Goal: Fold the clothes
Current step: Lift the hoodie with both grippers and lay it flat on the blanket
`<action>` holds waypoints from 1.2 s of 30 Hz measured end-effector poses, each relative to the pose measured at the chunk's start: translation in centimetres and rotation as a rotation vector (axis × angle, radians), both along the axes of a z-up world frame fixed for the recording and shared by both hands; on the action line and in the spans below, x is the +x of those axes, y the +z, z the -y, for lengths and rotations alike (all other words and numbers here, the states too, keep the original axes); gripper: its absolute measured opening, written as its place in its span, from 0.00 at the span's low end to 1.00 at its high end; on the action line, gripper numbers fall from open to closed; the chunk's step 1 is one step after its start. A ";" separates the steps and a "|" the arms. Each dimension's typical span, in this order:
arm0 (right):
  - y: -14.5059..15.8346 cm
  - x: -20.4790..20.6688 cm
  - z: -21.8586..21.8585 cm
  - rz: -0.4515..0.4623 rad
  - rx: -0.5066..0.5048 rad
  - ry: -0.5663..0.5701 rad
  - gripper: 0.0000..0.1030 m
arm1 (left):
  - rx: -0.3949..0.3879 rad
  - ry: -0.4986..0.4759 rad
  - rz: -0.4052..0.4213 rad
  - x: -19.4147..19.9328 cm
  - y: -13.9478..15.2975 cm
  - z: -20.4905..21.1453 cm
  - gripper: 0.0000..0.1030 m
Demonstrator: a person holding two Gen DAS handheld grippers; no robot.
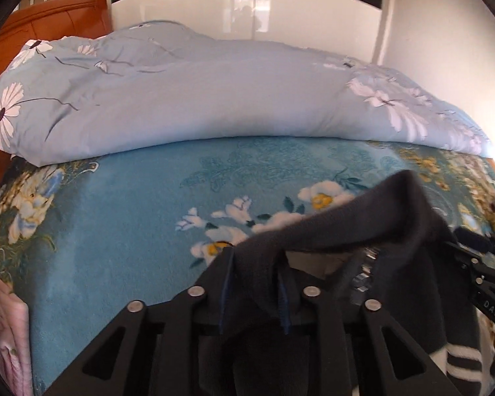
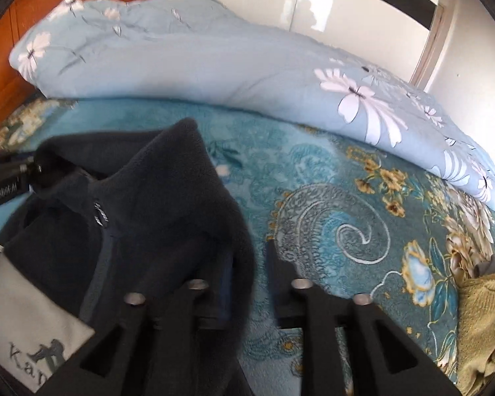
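The left hand-held gripper (image 1: pixel 260 264) stands parted with the collar of the dark fleece jacket (image 1: pixel 363 224) draped loosely between and over its fingers, not pinched. The jacket lies on the bed (image 1: pixel 115 231), its collar spanning across to the right hand-held gripper (image 2: pixel 247 264), likewise parted, fleece covering its left finger. No containers show.

The fleece (image 1: pixel 356 231) drapes over the left gripper (image 1: pixel 267 283), hiding its right fingertip, so grip or mere contact cannot be told. In the right view the fleece (image 2: pixel 155 204) covers the right gripper's (image 2: pixel 247 264) left finger, and its lettering at 7 o'clock is cut off. The pink cloth (image 1: pixel 6 336) at 8 o'clock and the olive knit (image 2: pixel 481 323) at 4 o'clock run off the edge.
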State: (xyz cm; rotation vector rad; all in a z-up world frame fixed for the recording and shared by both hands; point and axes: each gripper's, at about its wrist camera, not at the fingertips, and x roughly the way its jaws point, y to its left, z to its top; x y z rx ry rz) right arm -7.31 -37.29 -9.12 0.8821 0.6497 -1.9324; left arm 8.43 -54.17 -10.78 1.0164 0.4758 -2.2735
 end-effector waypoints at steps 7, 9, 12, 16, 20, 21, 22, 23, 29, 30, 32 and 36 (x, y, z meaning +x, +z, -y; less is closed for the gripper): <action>2.8 3.4 -8.7 0.162 -0.134 0.003 0.43 | -0.006 0.126 -0.025 9.2 1.7 -4.3 0.57; 2.5 5.6 -11.4 0.253 -0.166 0.055 0.42 | 0.010 0.186 -0.071 12.9 1.7 -6.3 0.60; 1.3 9.2 -15.2 0.361 -0.194 0.099 0.42 | 0.032 0.257 -0.117 18.3 0.7 -9.7 0.63; -0.5 13.9 -18.4 0.465 -0.198 0.088 0.42 | 0.144 0.396 -0.199 25.0 -1.4 -13.3 0.64; -1.6 16.6 -19.4 0.534 -0.204 0.002 0.43 | 0.268 0.467 -0.285 28.6 -2.7 -14.2 0.64; -1.6 16.8 -19.5 0.528 -0.216 -0.020 0.43 | 0.263 0.467 -0.272 28.8 -2.4 -14.2 0.64; -1.6 17.0 -19.6 0.525 -0.229 -0.035 0.43 | 0.257 0.466 -0.259 29.0 -2.2 -14.2 0.64; -1.7 17.2 -19.6 0.531 -0.239 -0.045 0.43 | 0.244 0.463 -0.255 29.0 -1.8 -14.3 0.64; -2.1 17.8 -19.5 0.534 -0.265 -0.073 0.44 | 0.204 0.403 -0.201 27.5 -1.0 -15.6 0.64; -2.2 17.8 -19.5 0.527 -0.264 -0.067 0.46 | 0.200 0.390 -0.187 27.1 -1.0 -15.8 0.64; -2.4 17.7 -19.4 0.513 -0.263 -0.046 0.46 | 0.191 0.363 -0.160 26.4 -1.2 -16.3 0.64; -2.7 17.1 -19.9 0.492 -0.277 -0.024 0.21 | 0.200 0.340 -0.098 25.3 -2.1 -16.8 0.64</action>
